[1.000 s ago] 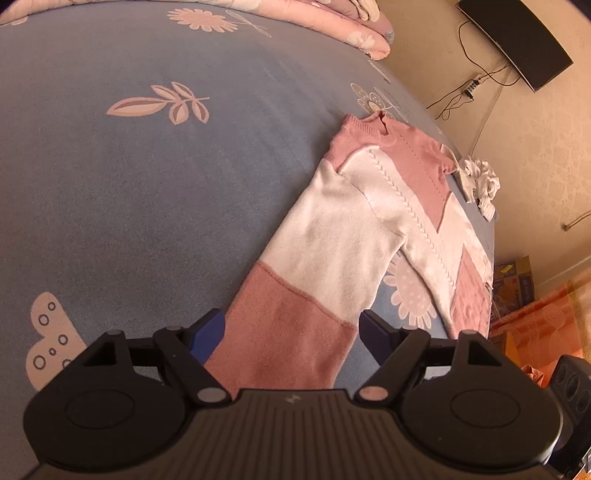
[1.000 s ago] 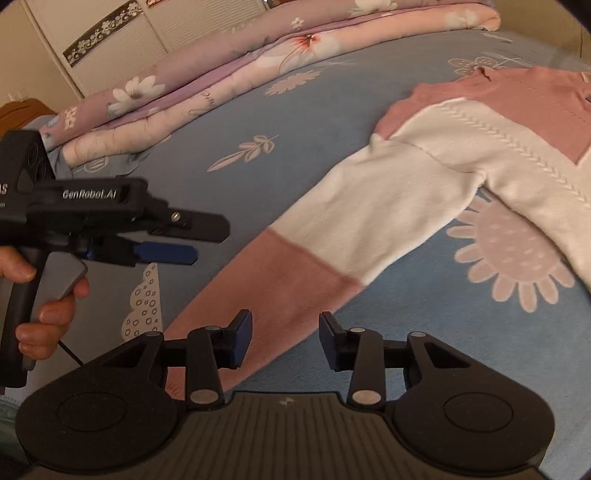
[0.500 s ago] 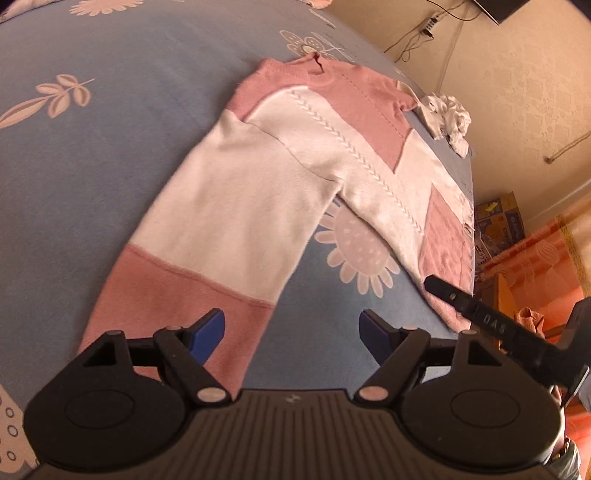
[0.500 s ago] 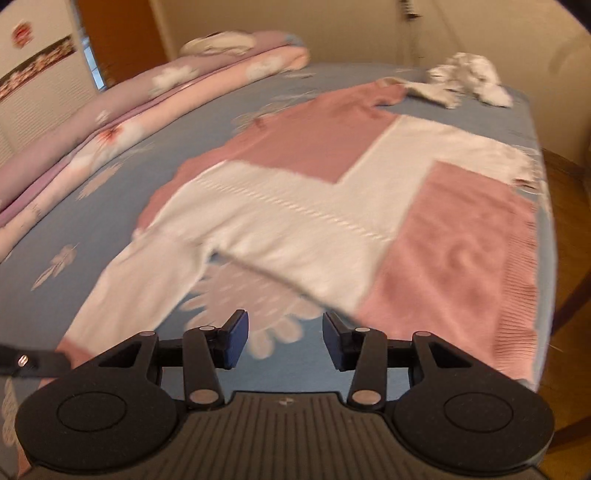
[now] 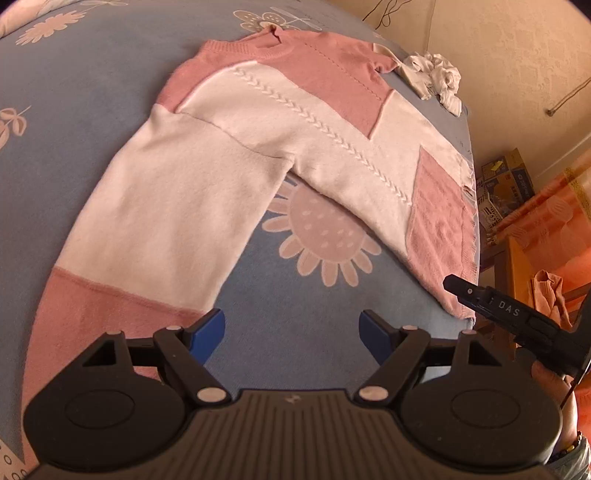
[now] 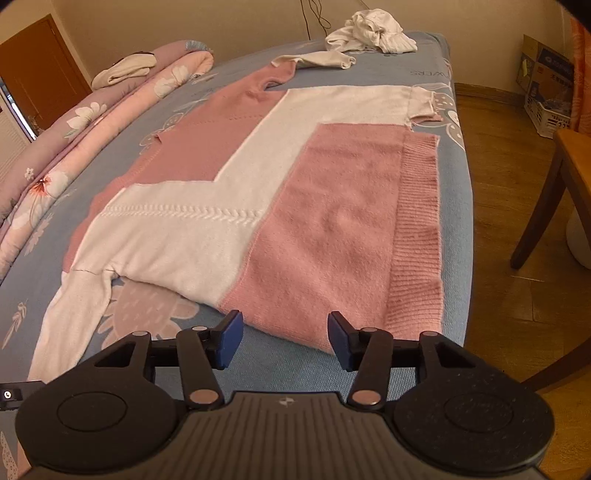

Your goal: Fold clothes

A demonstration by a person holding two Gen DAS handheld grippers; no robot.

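A pink and white knit sweater (image 5: 280, 122) lies flat on the blue flowered bedsheet (image 5: 92, 74), one sleeve (image 5: 166, 206) stretched toward me. My left gripper (image 5: 291, 332) hovers open over bare sheet just right of the sleeve's pink cuff (image 5: 99, 306), holding nothing. In the right wrist view the sweater (image 6: 295, 184) fills the bed. My right gripper (image 6: 284, 336) hangs above the near edge of the pink lower panel (image 6: 332, 240), its jaws opening with nothing pressed between them. The right tool's black body (image 5: 517, 317) shows at the left view's right edge.
A crumpled white garment (image 6: 369, 33) lies at the bed's far corner. Folded floral quilts (image 6: 74, 147) line the left side. A wooden chair (image 6: 554, 192) and wood floor (image 6: 509, 206) sit right of the bed edge (image 6: 463, 221). Cardboard boxes (image 6: 546, 85) stand by the wall.
Both grippers swept right along the sweater, away from the sleeve cuff toward the body and hem. The right gripper rolled, and its jaws widened. The left jaws stayed equally wide.
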